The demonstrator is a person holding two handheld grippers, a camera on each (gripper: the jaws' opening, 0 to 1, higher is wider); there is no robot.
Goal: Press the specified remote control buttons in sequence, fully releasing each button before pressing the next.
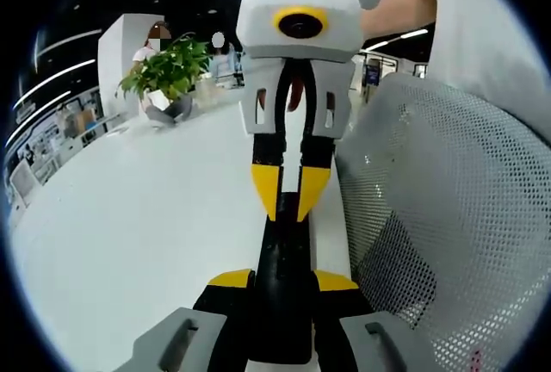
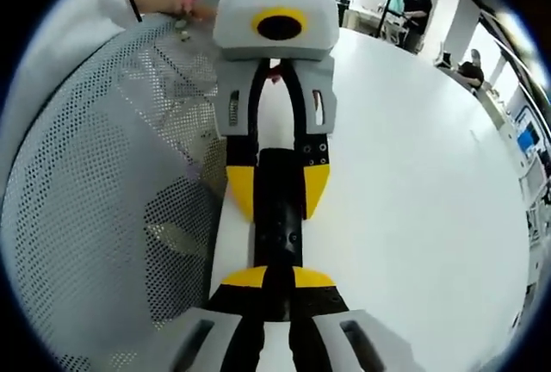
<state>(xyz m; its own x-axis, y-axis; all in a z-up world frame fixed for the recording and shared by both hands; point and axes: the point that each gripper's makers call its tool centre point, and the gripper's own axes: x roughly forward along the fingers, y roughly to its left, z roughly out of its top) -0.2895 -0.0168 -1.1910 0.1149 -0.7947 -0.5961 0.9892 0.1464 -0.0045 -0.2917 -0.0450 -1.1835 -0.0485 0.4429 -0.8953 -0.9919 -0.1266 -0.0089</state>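
Both grippers clamp the black remote (image 1: 280,299) end to end over the white counter (image 1: 129,217): left gripper (image 1: 284,282) on one end, right gripper (image 2: 275,279) on the other, probably steadying it. Mesh chair (image 1: 448,217) just beside. No buttons visible.

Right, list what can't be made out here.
- Buttons on the remote: both views, its face reads as a plain black strip, too dark.
- Remote's ends: both views, covered by left tool and right tool.
- Table edge: left gripper view, behind the mesh chair.
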